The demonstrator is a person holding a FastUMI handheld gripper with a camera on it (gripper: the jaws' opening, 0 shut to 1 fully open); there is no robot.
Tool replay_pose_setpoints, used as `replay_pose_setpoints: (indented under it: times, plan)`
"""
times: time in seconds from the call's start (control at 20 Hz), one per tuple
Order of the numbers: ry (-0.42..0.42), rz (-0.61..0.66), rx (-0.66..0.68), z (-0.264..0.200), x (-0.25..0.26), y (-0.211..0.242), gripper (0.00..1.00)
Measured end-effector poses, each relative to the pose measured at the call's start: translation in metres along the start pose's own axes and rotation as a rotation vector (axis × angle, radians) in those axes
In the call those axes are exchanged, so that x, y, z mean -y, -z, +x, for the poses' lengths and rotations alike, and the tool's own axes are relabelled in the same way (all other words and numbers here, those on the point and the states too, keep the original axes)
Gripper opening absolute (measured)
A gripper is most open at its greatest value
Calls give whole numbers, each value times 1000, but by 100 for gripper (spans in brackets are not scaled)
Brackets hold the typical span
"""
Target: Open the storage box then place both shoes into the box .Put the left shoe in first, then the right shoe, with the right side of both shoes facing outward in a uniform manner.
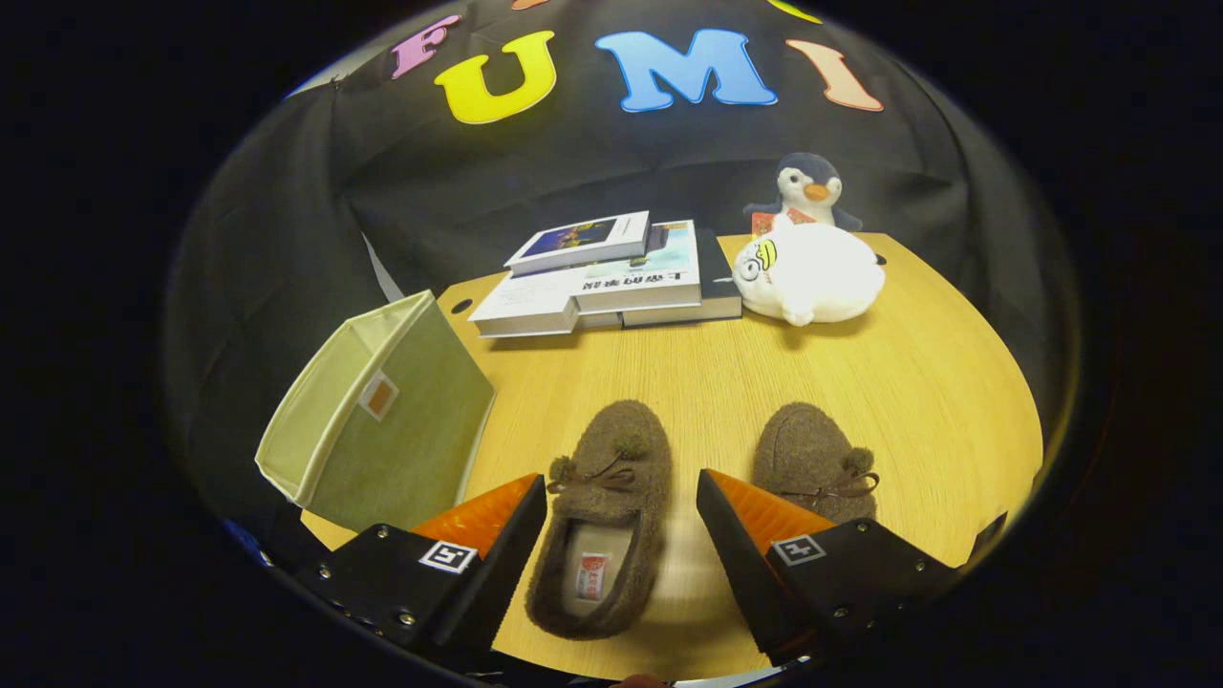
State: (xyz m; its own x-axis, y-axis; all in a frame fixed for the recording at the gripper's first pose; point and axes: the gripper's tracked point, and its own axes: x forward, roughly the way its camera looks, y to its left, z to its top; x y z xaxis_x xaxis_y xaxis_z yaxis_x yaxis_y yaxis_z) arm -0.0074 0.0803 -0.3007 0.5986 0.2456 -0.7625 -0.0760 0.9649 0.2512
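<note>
On the bench (pixel 764 382) the storage box (pixel 377 425) sits open just left of the gripper (pixel 621 506), whose fingers stand wide astride the left shoe (pixel 602 521), its long axis running straight ahead between them, touching neither.

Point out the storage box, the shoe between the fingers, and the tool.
storage box (pixel 406 435), gripper view, on its green side panel.
shoe between the fingers (pixel 611 459), gripper view, on its fuzzy toe.
tool (pixel 621 521), gripper view, midway between its open fingers.

Black tool (pixel 621 497), orange fingers (pixel 478 516), square markers, screws
</note>
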Motion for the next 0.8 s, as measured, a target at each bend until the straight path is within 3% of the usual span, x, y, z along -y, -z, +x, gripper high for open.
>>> replay_pose_setpoints:
  times: [0.3,0.65,0.75,0.8]
  plan:
    - [7,-28,-95,14,8,34,97]
    - [30,31,-160,34,17,50,96]
    - [33,41,-173,35,17,52,84]
    - [26,50,-177,36,15,54,72]
